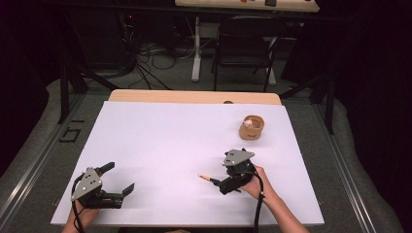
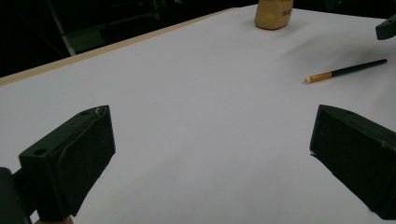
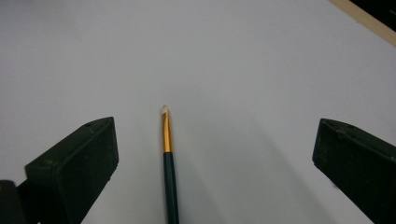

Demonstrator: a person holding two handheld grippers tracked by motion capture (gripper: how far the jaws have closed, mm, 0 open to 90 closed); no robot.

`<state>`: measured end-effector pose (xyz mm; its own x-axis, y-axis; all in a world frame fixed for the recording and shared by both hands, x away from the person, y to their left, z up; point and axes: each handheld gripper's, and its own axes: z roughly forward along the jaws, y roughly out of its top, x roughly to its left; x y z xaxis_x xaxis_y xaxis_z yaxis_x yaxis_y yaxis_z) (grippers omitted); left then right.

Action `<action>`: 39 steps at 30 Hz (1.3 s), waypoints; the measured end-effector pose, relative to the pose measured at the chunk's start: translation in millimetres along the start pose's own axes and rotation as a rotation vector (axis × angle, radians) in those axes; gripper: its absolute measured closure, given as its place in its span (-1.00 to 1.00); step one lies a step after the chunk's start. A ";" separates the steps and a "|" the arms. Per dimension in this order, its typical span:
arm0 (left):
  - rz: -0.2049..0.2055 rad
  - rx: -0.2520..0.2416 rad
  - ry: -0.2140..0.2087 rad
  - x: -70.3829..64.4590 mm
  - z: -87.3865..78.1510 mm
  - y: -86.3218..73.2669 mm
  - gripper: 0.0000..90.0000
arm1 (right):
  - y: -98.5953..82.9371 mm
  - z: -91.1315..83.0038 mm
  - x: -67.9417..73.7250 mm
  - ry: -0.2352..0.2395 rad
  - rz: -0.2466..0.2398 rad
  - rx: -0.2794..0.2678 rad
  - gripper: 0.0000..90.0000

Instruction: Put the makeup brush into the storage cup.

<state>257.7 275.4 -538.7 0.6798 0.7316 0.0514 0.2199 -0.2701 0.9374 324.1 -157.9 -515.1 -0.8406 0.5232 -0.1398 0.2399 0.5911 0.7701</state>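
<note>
My right tongs point(image 3: 215, 163), jaws spread wide, sit low over the paintbrush point(image 3: 168, 172), which lies flat on the white worktop point(image 1: 165, 141) between them, nearer the jaw at the lower left of the right gripper view, touching neither. In the high view the brush pokes out left of those tongs, lower right of centre. My left tongs point(image 1: 119, 179), also spread and holding nothing, rest at the lower left. A tan wooden cup point(image 1: 251, 128) stands upper right, well apart. By my reading, the grasp is lined up but not made; pinching, lifting and any placing remain.
</note>
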 end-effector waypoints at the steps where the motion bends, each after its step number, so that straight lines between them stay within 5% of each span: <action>1: 0.000 0.000 0.000 0.0 0.0 0.0 -1.00 | 0.0 0.0 0.0 0.000 0.000 0.000 -1.00; 15: 0.000 0.004 0.002 0.3 0.1 -0.1 -1.00 | 16.5 7.8 -1.8 0.061 -0.047 0.133 -1.00; 39: 0.002 0.005 -0.002 -0.4 0.8 -0.1 -1.00 | 40.3 31.3 7.4 0.054 -0.103 0.363 -1.00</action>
<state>258.0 274.7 -539.2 0.6818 0.7296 0.0522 0.2225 -0.2748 0.9354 342.7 -111.0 -504.5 -0.8912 0.4225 -0.1649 0.3011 0.8231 0.4816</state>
